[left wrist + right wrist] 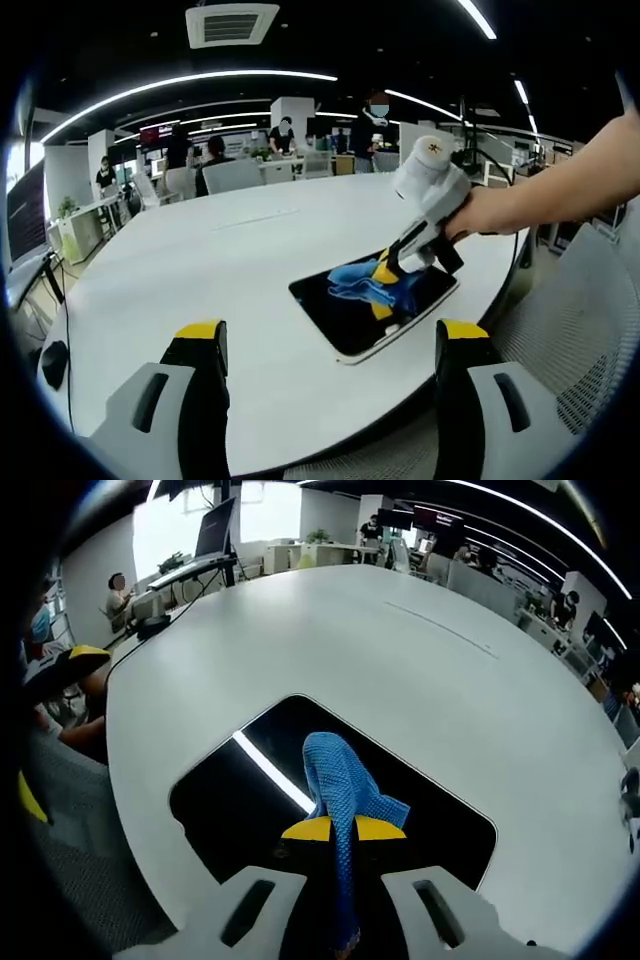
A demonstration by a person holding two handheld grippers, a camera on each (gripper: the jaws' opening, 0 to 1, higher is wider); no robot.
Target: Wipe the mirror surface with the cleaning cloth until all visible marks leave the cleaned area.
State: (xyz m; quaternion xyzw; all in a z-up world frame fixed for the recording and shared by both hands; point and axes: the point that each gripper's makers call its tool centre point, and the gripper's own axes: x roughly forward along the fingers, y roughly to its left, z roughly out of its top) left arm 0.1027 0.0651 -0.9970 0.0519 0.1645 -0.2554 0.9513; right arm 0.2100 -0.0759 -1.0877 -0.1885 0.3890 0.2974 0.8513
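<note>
A dark rectangular mirror (345,310) lies flat on the white table (220,260), reflecting a ceiling light strip. A blue cleaning cloth (365,285) rests on its glass. My right gripper (385,275), held by a hand coming in from the right, is shut on the cloth and presses it onto the mirror. In the right gripper view the blue cloth (340,785) runs up between the yellow-tipped jaws of the right gripper (343,830) onto the mirror (240,800). My left gripper (330,335) hovers wide open near the table's front edge, short of the mirror, holding nothing.
A mesh office chair (580,330) stands at the table's right side. A black mouse-like object (55,362) lies at the left edge. Several people sit and stand at desks behind the table (215,160). Another chair (60,810) sits left of the table.
</note>
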